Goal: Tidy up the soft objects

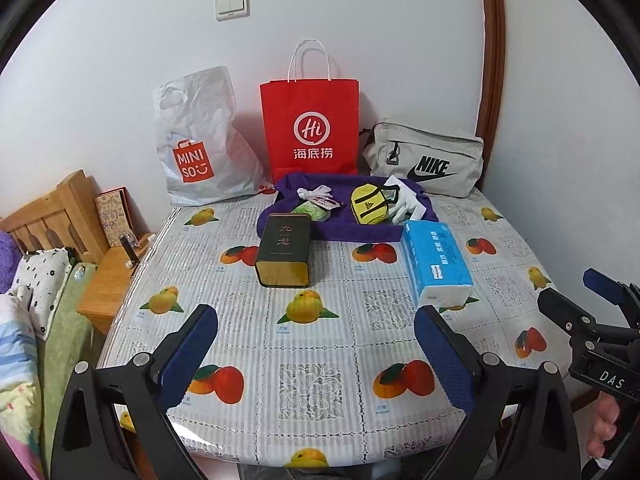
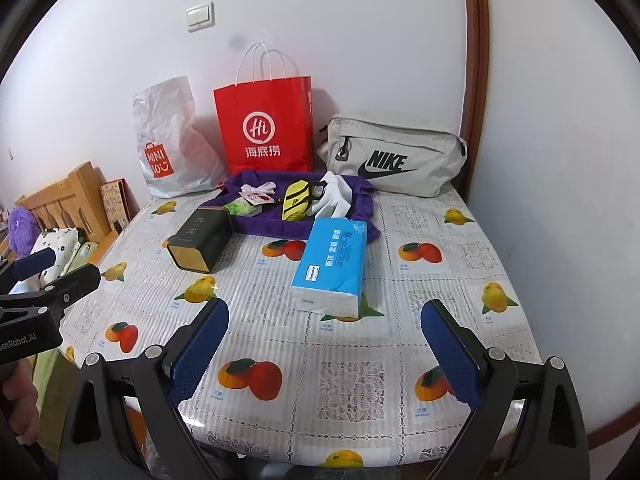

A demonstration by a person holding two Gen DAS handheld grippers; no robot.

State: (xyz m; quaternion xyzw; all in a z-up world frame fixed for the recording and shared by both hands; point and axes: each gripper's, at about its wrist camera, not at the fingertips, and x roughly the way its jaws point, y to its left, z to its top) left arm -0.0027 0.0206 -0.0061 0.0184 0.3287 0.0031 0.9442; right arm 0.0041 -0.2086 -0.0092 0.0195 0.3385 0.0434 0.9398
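A purple cloth bag [image 1: 362, 230] [image 2: 256, 226] lies open at the table's back, holding a yellow pouch [image 1: 370, 206] [image 2: 296, 200], white cloth [image 1: 406, 200] [image 2: 334, 192], a green packet [image 1: 314, 212] [image 2: 240, 208] and a tagged white item [image 1: 318, 194]. A blue tissue pack [image 1: 436, 264] [image 2: 332, 264] lies in front of it. A grey Nike pouch [image 1: 426, 158] [image 2: 394, 158] sits at the back right. My left gripper [image 1: 316, 340] and my right gripper [image 2: 326, 340] are both open and empty, above the table's near edge.
A dark tea tin [image 1: 284, 250] [image 2: 200, 240] lies left of the tissue pack. A red paper bag [image 1: 310, 128] [image 2: 266, 128] and a white Miniso bag [image 1: 200, 140] [image 2: 170, 140] stand against the wall. A wooden bed frame [image 1: 52, 216] is on the left.
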